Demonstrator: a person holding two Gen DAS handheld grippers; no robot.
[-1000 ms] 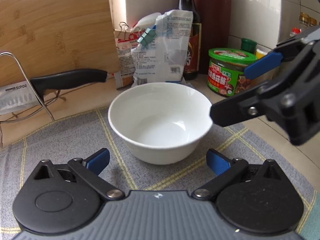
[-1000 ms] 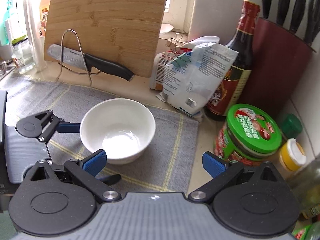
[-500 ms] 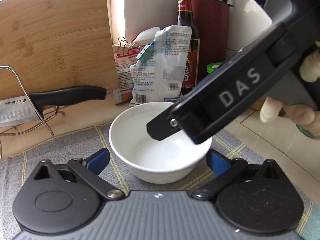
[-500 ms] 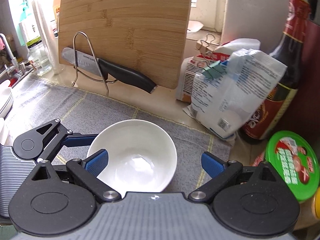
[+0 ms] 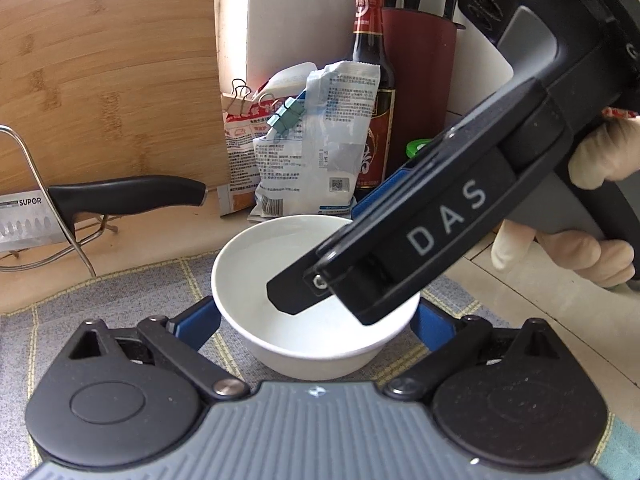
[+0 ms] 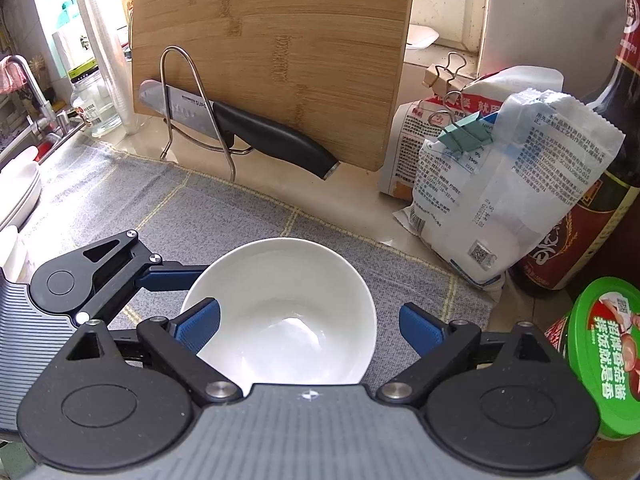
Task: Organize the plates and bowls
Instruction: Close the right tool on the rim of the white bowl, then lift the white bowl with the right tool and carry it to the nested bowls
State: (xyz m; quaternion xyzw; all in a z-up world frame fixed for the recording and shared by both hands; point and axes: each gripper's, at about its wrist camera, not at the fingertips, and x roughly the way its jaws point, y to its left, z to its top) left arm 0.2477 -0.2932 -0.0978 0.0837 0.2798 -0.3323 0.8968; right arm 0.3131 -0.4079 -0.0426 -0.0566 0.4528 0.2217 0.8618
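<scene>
Left wrist: left gripper [image 5: 316, 326] straddles the bowl [image 5: 320, 346] on the mat [image 5: 120, 292], jaws just closing, pads not visibly pressing. Right wrist: right gripper [image 6: 310, 324] closing too, one pad inside the rim (no grip yet). Bowl unmoved; plates [image 6: 18, 188] wait far left.

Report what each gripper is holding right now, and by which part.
Nothing is clearly held. The left gripper straddles the white bowl across its sides. The right gripper has one finger inside the rim. Jaws have been closing; firm contact cannot be told.
</scene>
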